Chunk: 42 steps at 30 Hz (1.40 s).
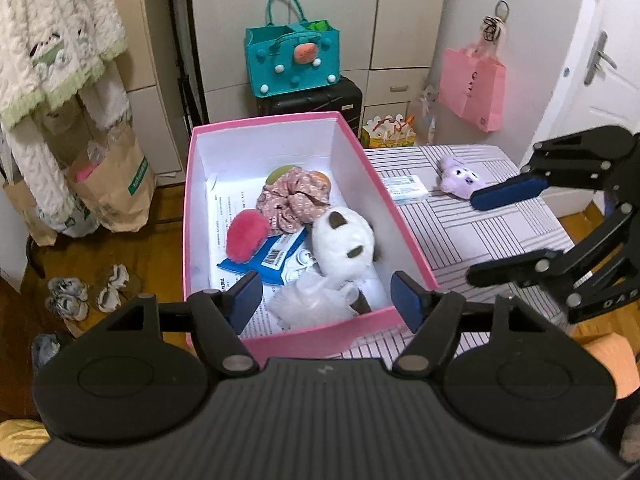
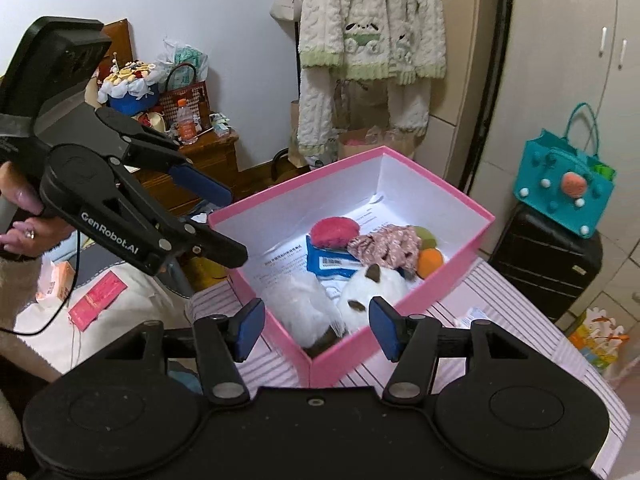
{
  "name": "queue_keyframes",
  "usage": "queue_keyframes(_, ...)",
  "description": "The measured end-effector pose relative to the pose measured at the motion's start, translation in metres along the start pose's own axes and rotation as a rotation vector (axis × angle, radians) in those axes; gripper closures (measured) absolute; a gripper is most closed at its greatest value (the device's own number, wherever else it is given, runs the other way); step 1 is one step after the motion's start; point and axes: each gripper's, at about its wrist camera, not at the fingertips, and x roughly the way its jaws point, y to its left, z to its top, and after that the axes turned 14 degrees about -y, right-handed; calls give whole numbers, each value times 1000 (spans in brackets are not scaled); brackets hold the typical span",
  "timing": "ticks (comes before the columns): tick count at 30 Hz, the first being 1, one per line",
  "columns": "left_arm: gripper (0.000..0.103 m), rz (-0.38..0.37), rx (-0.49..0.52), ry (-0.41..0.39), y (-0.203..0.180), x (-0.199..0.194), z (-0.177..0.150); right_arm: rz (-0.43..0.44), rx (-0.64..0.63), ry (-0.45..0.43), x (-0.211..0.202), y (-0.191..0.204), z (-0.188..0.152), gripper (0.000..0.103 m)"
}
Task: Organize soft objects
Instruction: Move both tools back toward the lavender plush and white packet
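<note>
A pink box (image 1: 308, 338) with white walls stands on the striped table (image 1: 500, 232); it also shows in the right wrist view (image 2: 348, 350). Inside lie a white plush toy (image 1: 346, 246) (image 2: 372, 290), a floral scrunchie (image 1: 294, 200) (image 2: 386, 246), a red pompom (image 1: 246, 234) (image 2: 334, 231), a blue packet (image 1: 266, 258) and an orange ball (image 2: 430, 262). A purple plush (image 1: 460, 178) lies on the table right of the box. My left gripper (image 1: 326, 300) is open and empty over the box's near edge. My right gripper (image 2: 316, 326) is open and empty, also at the box's near corner; it shows in the left wrist view (image 1: 484, 232).
A tissue pack (image 1: 404, 188) lies beside the purple plush. A teal felt bag (image 1: 294, 60) sits on a black suitcase (image 1: 316, 100) behind the box. A pink bag (image 1: 472, 88) hangs on the right. Paper bags (image 1: 112, 184) and slippers (image 1: 88, 292) are on the floor left.
</note>
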Motion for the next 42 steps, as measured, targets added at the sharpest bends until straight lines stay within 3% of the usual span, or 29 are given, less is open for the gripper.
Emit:
queue_keyframes(11,29,-27,86,5,-45,-24,1,-62,-30,-35,-58,-1,-15,34)
queue_keyframes(21,27,-73,146,0,-96,-20,7,-100,-1,-75,-96,-21,-38,26)
queue_keyframes(28,25,-110,185,17,-132,5,14,-128,61,-90,-109,-52,-62,22)
queue_keyframes(33,25,-160,168,24,-152,31,19,-194,79,-104,-115,-80,-83,21)
queue_keyframes(37,17,-182,138,-6,-163,52,24,-228,109,-110,-112,-105,-98,20)
queue_keyframes(42,15,-186,76,-71,-174,81,25,-253,137,-161,-97,-139,-123,19)
